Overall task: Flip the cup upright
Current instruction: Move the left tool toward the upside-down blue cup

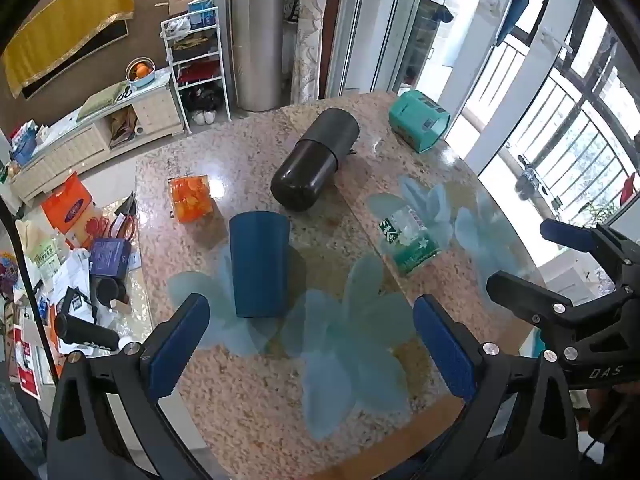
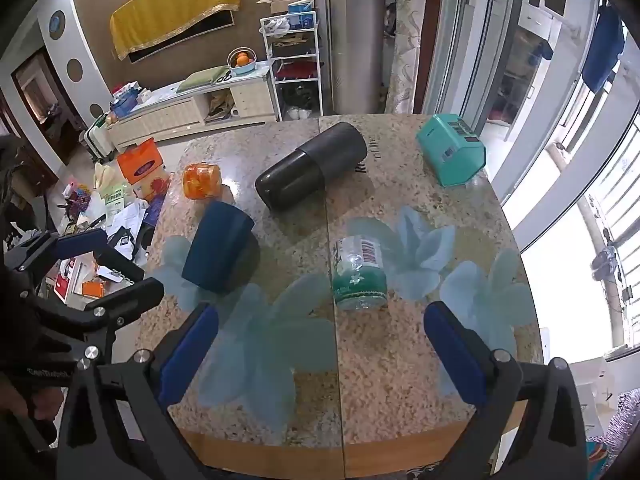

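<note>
Speckled granite tabletop point(image 1: 248, 168) with pale blue flower decals, cluttered living room beyond.

Left wrist view: dark blue plastic cup point(image 1: 259, 264) sits mouth-down on the table, just ahead of the left gripper point(image 1: 310, 344), nearer its left finger. Jaws spread wide, nothing between them. Black cylindrical flask point(image 1: 316, 160) lies on its side behind the cup; orange translucent box point(image 1: 190, 198) to the left. Right gripper point(image 1: 532, 264) enters at right edge, jaws apart, empty.

Right wrist view: right gripper point(image 2: 320, 344) wide open, empty, hovering over the table edge. Green-labelled clear bottle point(image 2: 358, 272) lies ahead, its barcode visible only here. Teal box point(image 2: 452, 150) far right.
</note>
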`<action>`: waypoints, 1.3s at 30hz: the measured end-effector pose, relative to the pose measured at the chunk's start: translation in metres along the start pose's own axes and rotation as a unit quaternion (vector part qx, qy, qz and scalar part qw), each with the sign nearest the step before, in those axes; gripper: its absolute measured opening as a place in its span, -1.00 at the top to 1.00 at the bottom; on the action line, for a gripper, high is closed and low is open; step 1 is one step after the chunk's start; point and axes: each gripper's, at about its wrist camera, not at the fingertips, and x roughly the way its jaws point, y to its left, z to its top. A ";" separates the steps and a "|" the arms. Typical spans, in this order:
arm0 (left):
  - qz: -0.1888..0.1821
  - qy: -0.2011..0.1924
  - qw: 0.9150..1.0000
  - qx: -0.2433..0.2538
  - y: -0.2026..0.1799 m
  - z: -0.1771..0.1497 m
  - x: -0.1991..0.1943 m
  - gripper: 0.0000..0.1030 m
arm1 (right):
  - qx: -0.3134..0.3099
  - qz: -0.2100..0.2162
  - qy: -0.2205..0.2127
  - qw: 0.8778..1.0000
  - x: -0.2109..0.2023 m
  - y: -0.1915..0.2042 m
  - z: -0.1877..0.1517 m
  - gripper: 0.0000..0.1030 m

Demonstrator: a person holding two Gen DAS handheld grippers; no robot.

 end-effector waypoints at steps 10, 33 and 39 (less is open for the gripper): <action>-0.004 -0.013 1.000 0.007 0.005 0.003 -0.005 -0.98 | -0.002 0.003 -0.002 1.000 0.000 -0.006 0.000 -1.00; -0.002 -0.006 1.000 0.004 0.002 0.001 0.000 -0.97 | 0.000 -0.005 0.001 1.000 0.002 -0.001 -0.001 -1.00; -0.001 0.001 1.000 0.005 0.003 -0.001 0.001 -0.97 | -0.002 -0.005 0.004 1.000 0.002 0.001 0.001 -1.00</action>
